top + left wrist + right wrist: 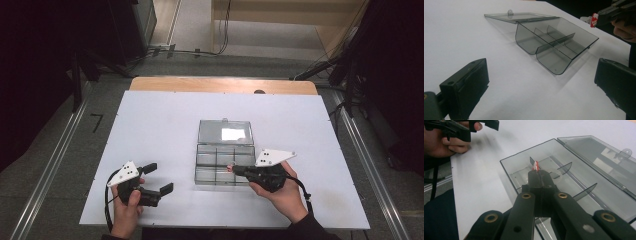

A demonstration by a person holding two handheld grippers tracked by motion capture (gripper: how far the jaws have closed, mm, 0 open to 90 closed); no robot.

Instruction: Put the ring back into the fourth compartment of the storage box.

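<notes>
Right gripper (538,171): jaws pressed together, pinching small red-and-white item (535,165) with pale ring beside it; poised over near compartments of clear divided box (222,167). Box: middle of table (150,130), lid (225,131) open flat toward far edge. Left gripper (161,179): jaws spread, empty, near front-left corner. Step judged: placing item in compartment; next calls for lowering, then release. Item's shape hard to make out, partly hidden by jaws
</notes>
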